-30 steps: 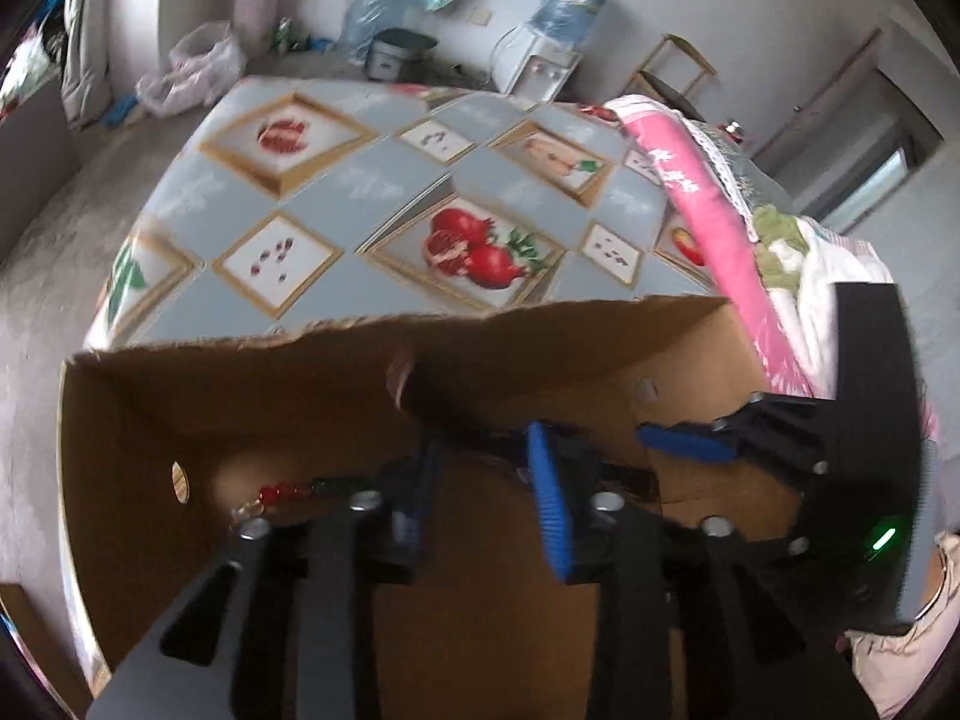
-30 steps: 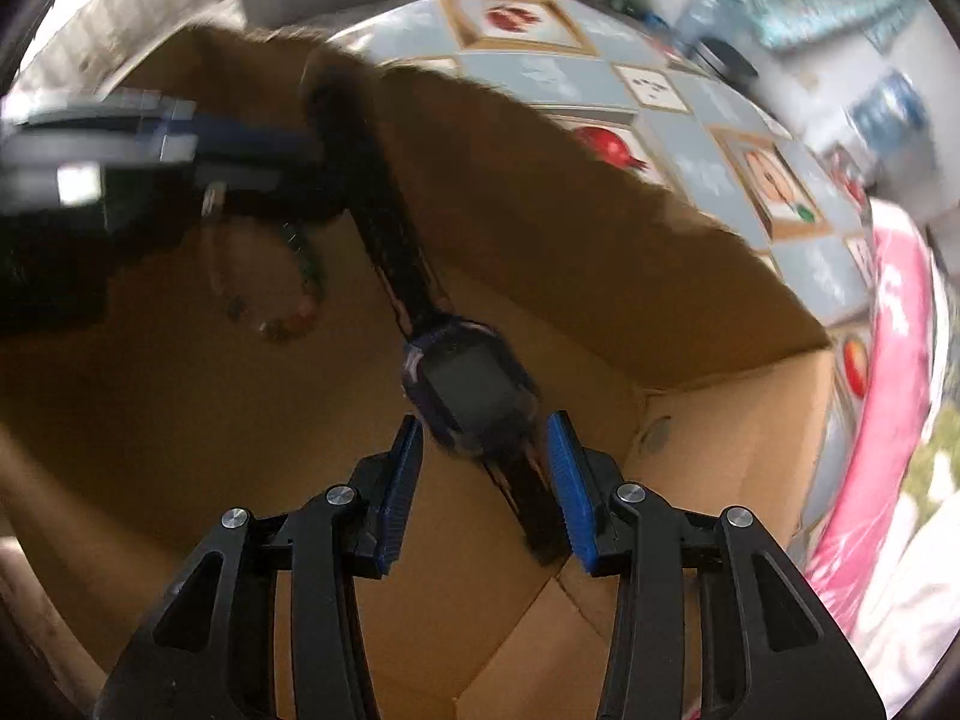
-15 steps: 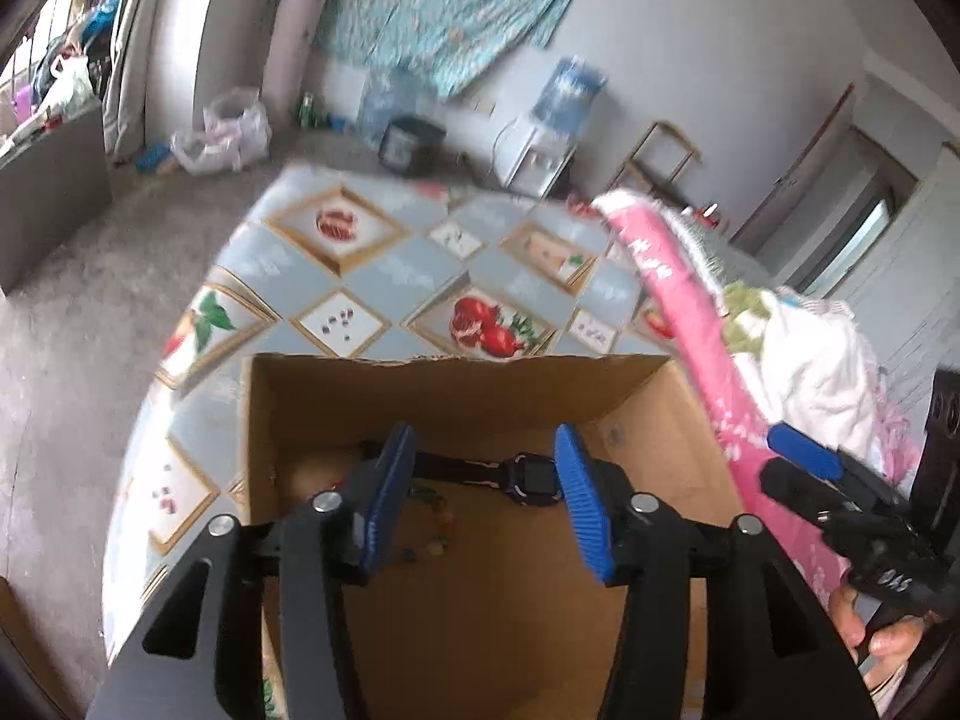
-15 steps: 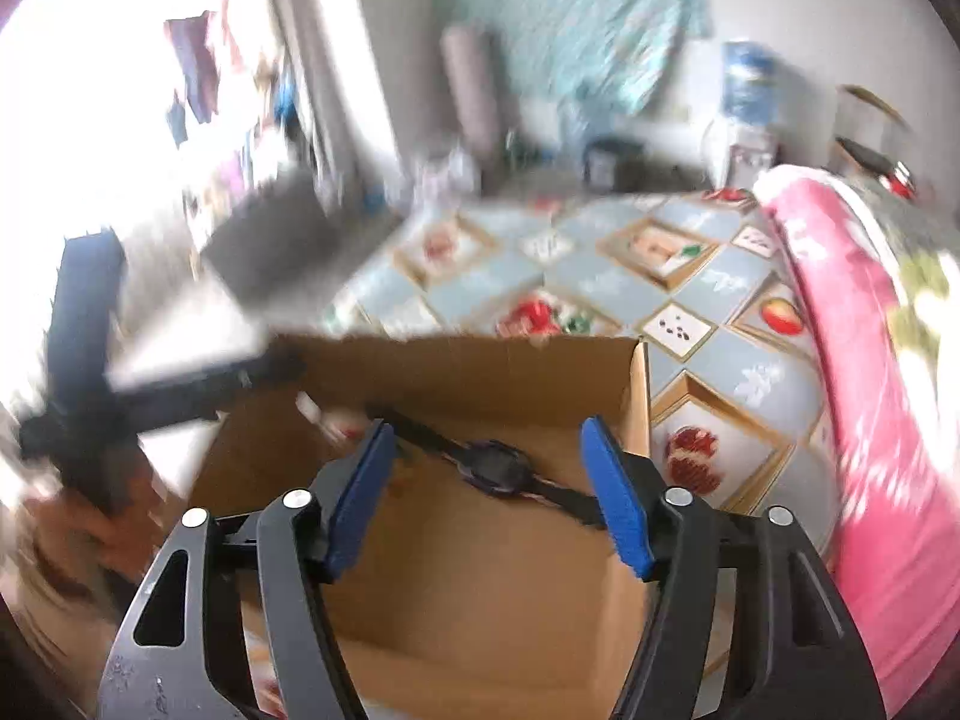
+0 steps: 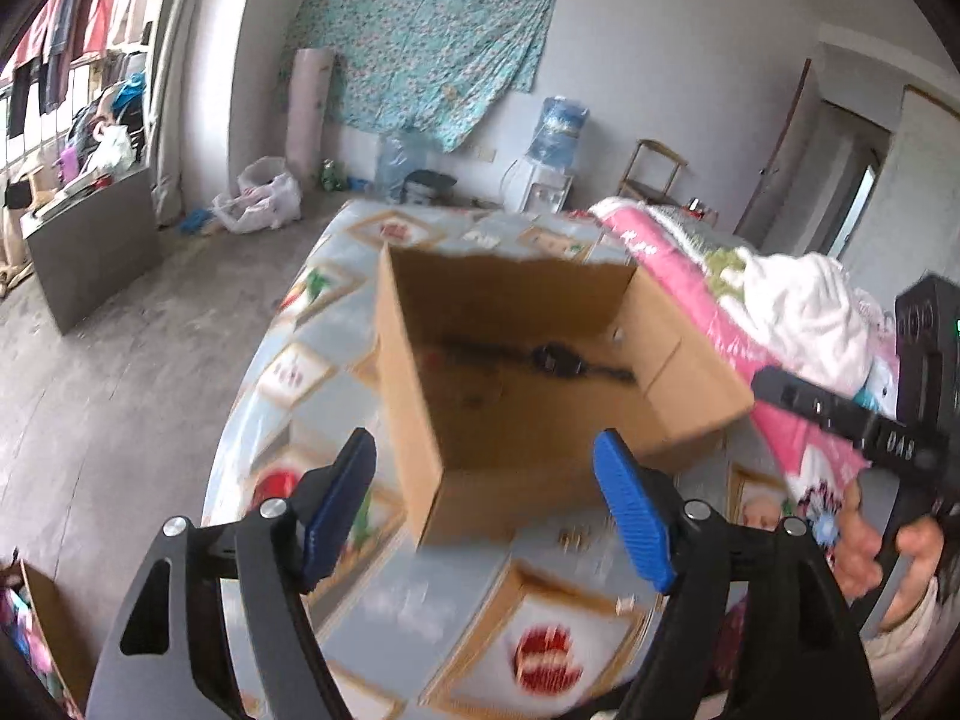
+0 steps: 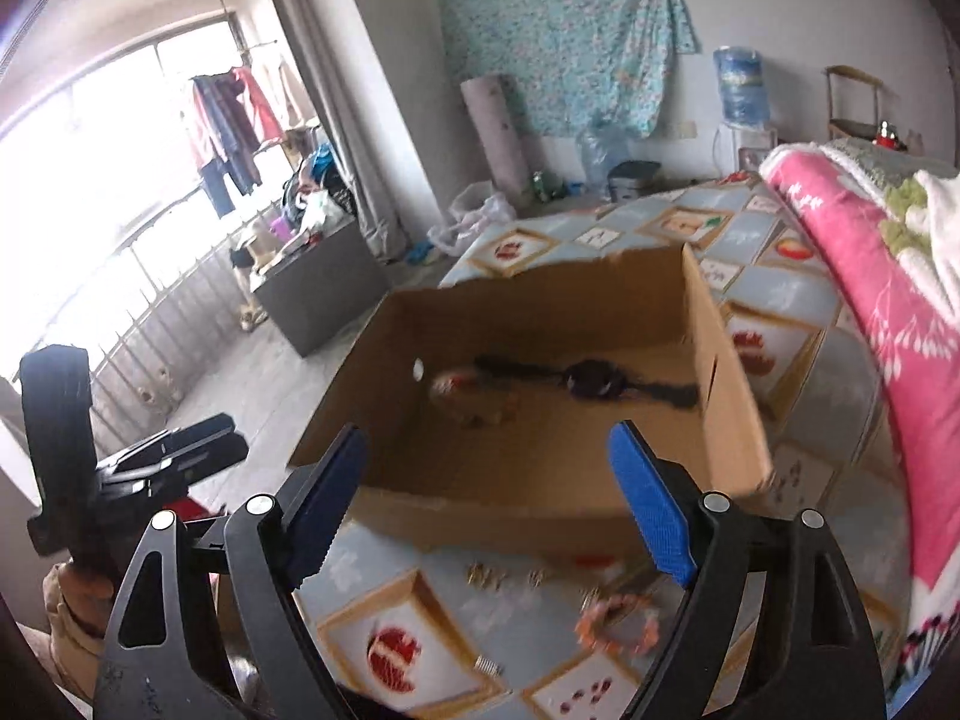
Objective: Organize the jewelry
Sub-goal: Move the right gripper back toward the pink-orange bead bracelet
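Jewelry lies in two places relative to the jaws, and the loose pieces are the nearer. Just below and ahead of the right gripper (image 6: 489, 516), whose blue pads are opening with nothing between them, a coral beaded bracelet (image 6: 618, 621) rests on the patterned tablecloth (image 6: 798, 294), a little to the right of the gripper's midline and close to its right finger; a few small gold pieces (image 6: 489, 575), too blurred to name, lie just beyond it near the front wall of the cardboard box (image 6: 528, 462). The left gripper (image 5: 486, 504) is likewise opening and empty; ahead of its pads sits the same box, and only one small gold item (image 5: 573, 537) shows below them. The right hand looks the nearer to the bracelet, so the next pick probably falls to it: a short drop forward and slightly right, pads straddling the ring. Farther on, inside the box, a dark wristwatch (image 6: 591, 381) lies flat with its strap running left to right across the gripper's line, and a blurred beaded piece (image 6: 462, 390) sits at its left end. The right wrist view shows the coral bracelet, which the left view misses; the left view shows the person's right hand (image 5: 864, 546) on the other tool's handle, while the right view catches the left tool low at its left.
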Motion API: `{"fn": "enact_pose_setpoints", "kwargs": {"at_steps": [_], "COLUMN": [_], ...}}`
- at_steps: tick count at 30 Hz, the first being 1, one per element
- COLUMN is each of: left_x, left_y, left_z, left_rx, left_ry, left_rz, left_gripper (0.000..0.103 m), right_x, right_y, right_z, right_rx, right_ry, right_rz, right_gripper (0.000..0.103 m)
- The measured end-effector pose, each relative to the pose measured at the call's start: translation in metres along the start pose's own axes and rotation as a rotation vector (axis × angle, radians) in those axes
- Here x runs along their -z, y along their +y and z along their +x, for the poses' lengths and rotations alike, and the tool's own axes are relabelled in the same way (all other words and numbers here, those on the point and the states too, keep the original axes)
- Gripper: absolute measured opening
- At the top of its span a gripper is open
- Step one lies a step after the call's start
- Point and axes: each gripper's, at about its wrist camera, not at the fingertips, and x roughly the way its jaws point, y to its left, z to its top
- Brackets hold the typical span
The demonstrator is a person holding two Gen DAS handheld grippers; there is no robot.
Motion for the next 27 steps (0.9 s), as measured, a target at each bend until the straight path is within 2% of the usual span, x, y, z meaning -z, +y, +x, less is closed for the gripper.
{"fn": "enact_pose_setpoints", "kwargs": {"at_steps": [3, 7, 12, 15, 23, 27], "left_x": [0.024, 0.049, 0.068, 0.078, 0.088, 0.088], "left_y": [0.0, -0.008, -0.017, -0.016, -0.01, -0.013], "left_z": [0.005, 0.026, 0.053, 0.066, 0.082, 0.08], "left_rx": [-0.002, -0.032, -0.113, -0.123, -0.158, -0.153], "left_ry": [0.04, 0.115, 0.19, 0.226, 0.246, 0.227], "left_rz": [-0.018, -0.008, 0.059, 0.055, 0.054, 0.053], "left_gripper": [0.077, 0.077, 0.077, 0.077, 0.077, 0.077], "right_x": [0.022, 0.05, 0.079, 0.088, 0.097, 0.09], "right_y": [0.005, 0.013, 0.018, 0.016, 0.022, 0.013], "right_z": [0.001, 0.006, 0.016, 0.02, 0.015, -0.006], "right_rx": [0.012, 0.08, 0.194, 0.252, 0.388, 0.404], "right_ry": [0.022, 0.073, 0.102, 0.117, 0.063, -0.022], "right_rz": [0.012, 0.008, -0.032, -0.035, -0.115, -0.124], "right_gripper": [0.081, 0.081, 0.089, 0.093, 0.095, 0.095]}}
